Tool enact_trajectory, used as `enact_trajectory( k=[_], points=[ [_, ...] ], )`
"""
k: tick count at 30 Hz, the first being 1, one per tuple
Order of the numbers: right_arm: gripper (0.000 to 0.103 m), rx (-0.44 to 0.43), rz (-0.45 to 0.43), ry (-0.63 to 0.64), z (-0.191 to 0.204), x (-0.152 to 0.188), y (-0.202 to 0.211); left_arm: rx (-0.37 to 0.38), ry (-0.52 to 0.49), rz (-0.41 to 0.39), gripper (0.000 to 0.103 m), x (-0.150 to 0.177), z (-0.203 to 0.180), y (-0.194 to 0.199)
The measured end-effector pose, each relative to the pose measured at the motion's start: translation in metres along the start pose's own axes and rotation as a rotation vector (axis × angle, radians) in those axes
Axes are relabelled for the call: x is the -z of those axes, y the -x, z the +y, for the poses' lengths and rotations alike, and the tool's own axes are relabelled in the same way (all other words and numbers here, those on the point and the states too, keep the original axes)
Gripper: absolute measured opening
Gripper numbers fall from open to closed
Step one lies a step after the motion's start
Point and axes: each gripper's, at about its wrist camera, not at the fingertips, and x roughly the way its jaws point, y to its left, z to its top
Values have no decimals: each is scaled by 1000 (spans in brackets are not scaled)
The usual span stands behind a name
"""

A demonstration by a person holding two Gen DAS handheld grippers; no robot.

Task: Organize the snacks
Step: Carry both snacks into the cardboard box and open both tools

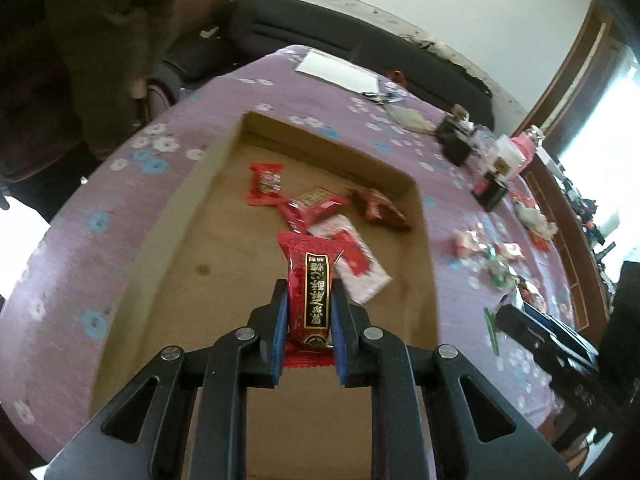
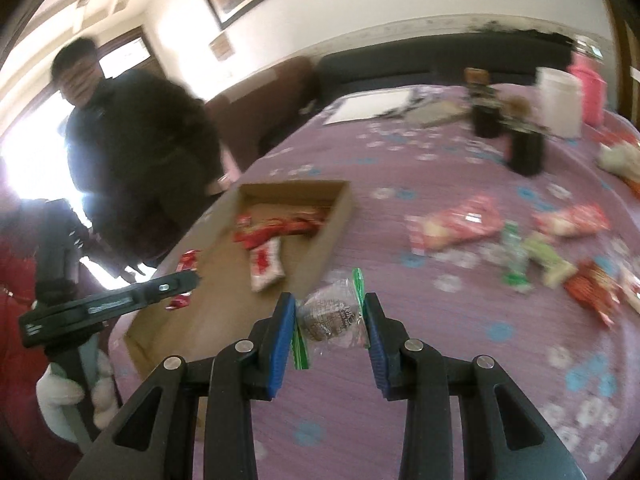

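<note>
My left gripper (image 1: 309, 292) is shut on a red snack packet (image 1: 308, 252) with a black label, held upright over the open cardboard box (image 1: 192, 184). Several red and white snack packets (image 1: 316, 204) lie on the box floor. In the right wrist view my right gripper (image 2: 330, 308) is shut on a clear packet with green ends and a round brown cookie (image 2: 328, 316), just beside the box's near right corner (image 2: 328, 232). The left gripper (image 2: 188, 280) shows there at the left, over the box, in a white-gloved hand. The right gripper (image 1: 520, 328) appears at the right edge of the left wrist view.
Loose snack packets (image 2: 456, 224) lie scattered on the purple flowered tablecloth (image 2: 440, 360) right of the box. Dark jars (image 2: 526, 152), a white container (image 2: 560, 100) and a paper sheet (image 1: 340, 72) stand farther back. A person in a dark jacket (image 2: 140, 152) stands beyond the table's left side.
</note>
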Motion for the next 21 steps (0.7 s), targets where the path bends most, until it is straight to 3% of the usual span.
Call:
enact_trajectory(
  k=[9,15,21],
  points=[
    [35,-33,108,133,65,-6,-66,-54,11,24,17,-15,27,-23],
    [35,-23,183,180,83,-5,-101,-59,30,48,17,-20,36,-36],
    [39,-12,205,199,87,-5,-111,-62,39,65,18,-23,37,-39]
  ],
)
